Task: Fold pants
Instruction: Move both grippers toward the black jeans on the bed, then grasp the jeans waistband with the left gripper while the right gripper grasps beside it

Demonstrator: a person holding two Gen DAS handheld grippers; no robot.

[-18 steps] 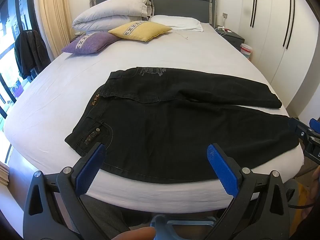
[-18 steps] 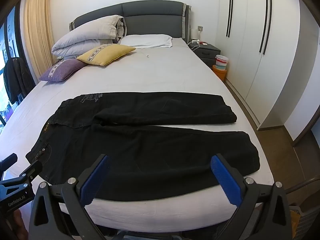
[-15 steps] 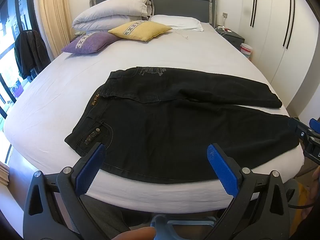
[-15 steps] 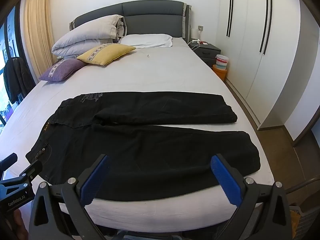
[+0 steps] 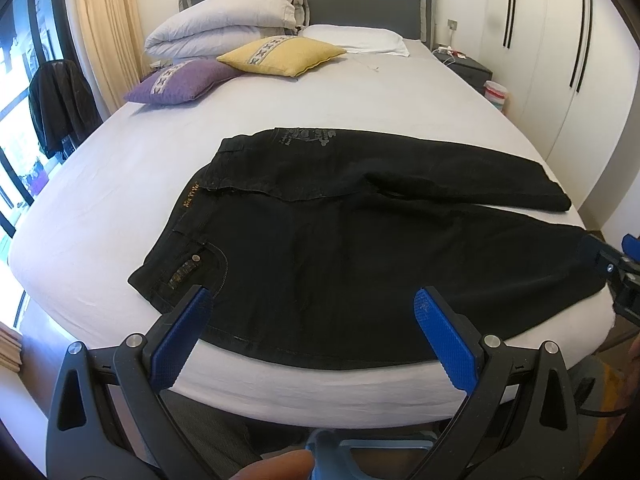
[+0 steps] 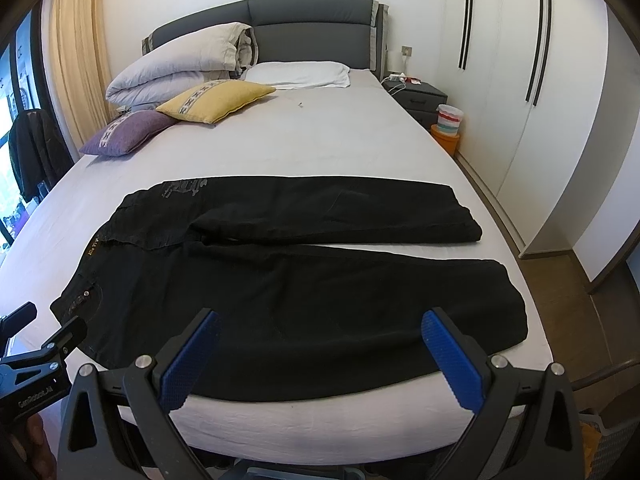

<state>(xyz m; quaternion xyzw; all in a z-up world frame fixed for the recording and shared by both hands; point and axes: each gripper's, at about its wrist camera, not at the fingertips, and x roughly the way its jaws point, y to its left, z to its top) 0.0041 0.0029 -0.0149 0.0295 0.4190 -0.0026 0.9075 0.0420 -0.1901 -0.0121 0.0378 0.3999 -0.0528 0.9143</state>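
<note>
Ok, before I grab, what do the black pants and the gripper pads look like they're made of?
The black pants look like denim, matte and fairly heavy: contrast stitching round the pocket, a metal rivet and a lie with few wrinkles suggest it. The pads of the left gripper look like blue rubber or soft plastic, with a fine grid texture; which of the two I can't tell.

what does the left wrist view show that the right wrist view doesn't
Only the left wrist view: a fingertip at the bottom edge, and the right gripper poking in at the right edge.

Only the right wrist view: the orange box under the striped tub, the floor beside the bed, and the left gripper at the left edge.

Both: black pants spread flat on the bed, yellow and purple cushions, and open blue-padded grippers holding nothing.
</note>
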